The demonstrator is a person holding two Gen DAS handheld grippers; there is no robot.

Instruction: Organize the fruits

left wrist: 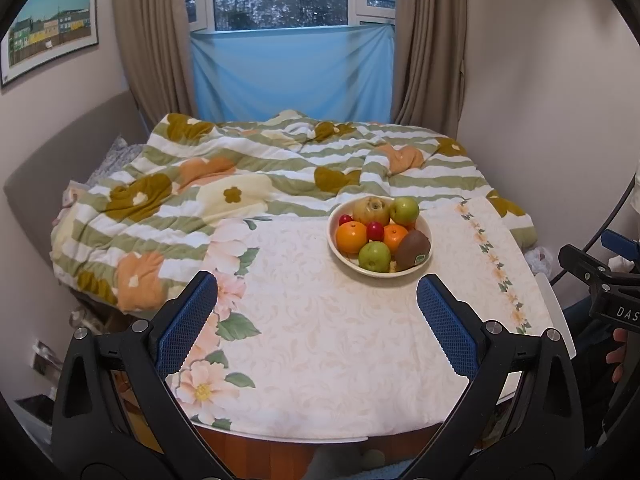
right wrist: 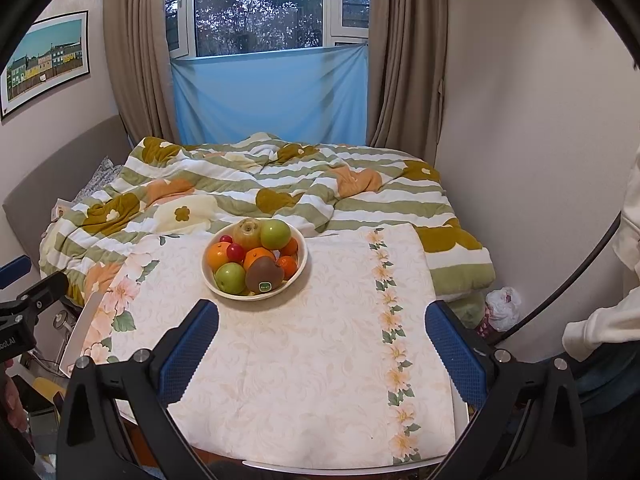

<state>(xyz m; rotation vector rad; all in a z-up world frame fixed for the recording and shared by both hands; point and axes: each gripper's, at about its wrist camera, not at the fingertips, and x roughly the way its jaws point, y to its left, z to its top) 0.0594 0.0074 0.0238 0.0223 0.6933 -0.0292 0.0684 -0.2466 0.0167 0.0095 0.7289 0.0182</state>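
A cream bowl (left wrist: 335, 249) (right wrist: 301, 268) stands at the far side of the table, heaped with fruit: two green apples (left wrist: 374, 256) (right wrist: 231, 277), oranges (left wrist: 351, 236) (right wrist: 218, 255), a brown kiwi (left wrist: 414, 249) (right wrist: 264, 273) with a sticker, a yellowish pear (left wrist: 371, 210) (right wrist: 247, 232) and small red fruits (left wrist: 375, 231) (right wrist: 235, 252). My left gripper (left wrist: 317, 300) hangs open over the near table, short of the bowl, with nothing between its blue pads. My right gripper (right wrist: 322, 330) is also open and holds nothing, just in front of the bowl. Part of the right gripper (left wrist: 600, 280) shows at the right edge of the left wrist view.
The table wears a pale floral cloth (left wrist: 320, 340) (right wrist: 304, 360). Behind it lies a bed with a striped flowered quilt (left wrist: 240, 176) (right wrist: 280, 176). Curtains and a window stand beyond. A white plastic bag (right wrist: 502, 306) sits on the floor at right. A person's white sleeve (right wrist: 600, 328) is at right.
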